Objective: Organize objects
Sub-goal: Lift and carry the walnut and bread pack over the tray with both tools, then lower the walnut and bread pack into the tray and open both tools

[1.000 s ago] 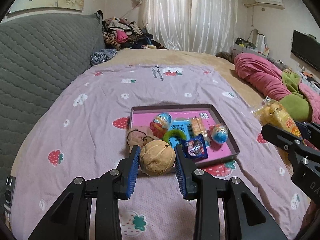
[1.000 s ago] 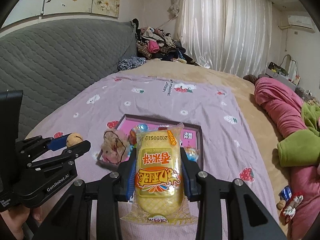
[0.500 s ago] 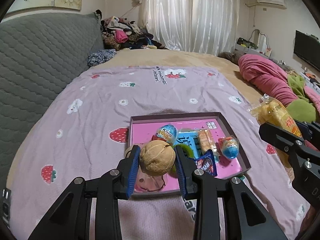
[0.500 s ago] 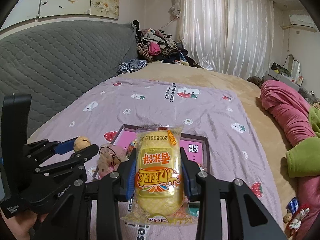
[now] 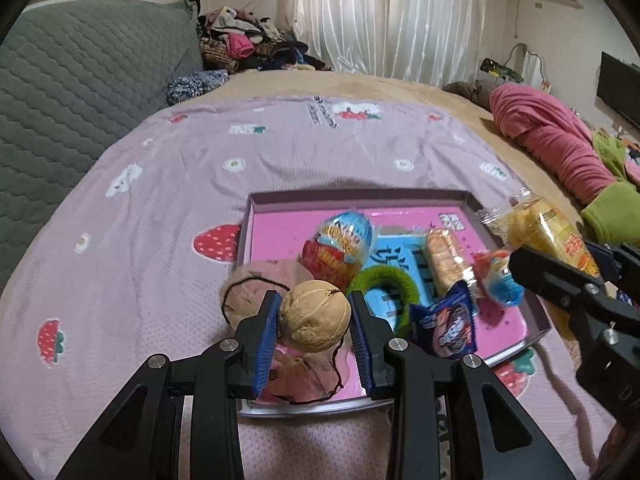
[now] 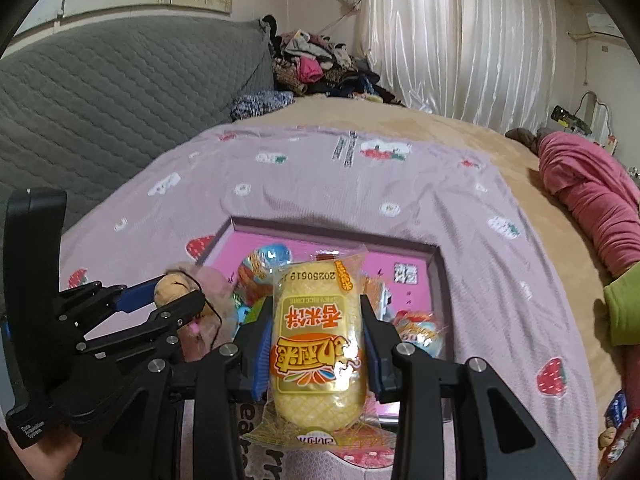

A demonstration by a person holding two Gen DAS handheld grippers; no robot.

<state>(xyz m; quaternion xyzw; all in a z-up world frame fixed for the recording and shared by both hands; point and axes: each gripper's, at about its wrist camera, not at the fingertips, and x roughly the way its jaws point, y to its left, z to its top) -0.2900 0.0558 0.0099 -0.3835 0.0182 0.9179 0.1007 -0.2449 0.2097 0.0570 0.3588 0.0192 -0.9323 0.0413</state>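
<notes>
Both tools lowered over the tray

Both hands have come down and forward since a second ago, so the pink tray (image 5: 256, 216) on the bed now sits right under them. Left tool (image 5: 314, 316) pinches a walnut (image 5: 314, 316) above the tray's near edge; right tool (image 6: 318, 344) pinches a yellow snack packet (image 6: 318, 344) over the tray's snacks

Both wrist cameras look forward and down along their fingers, close above the shared pink tray (image 5: 536, 322) (image 6: 434, 276)
</notes>
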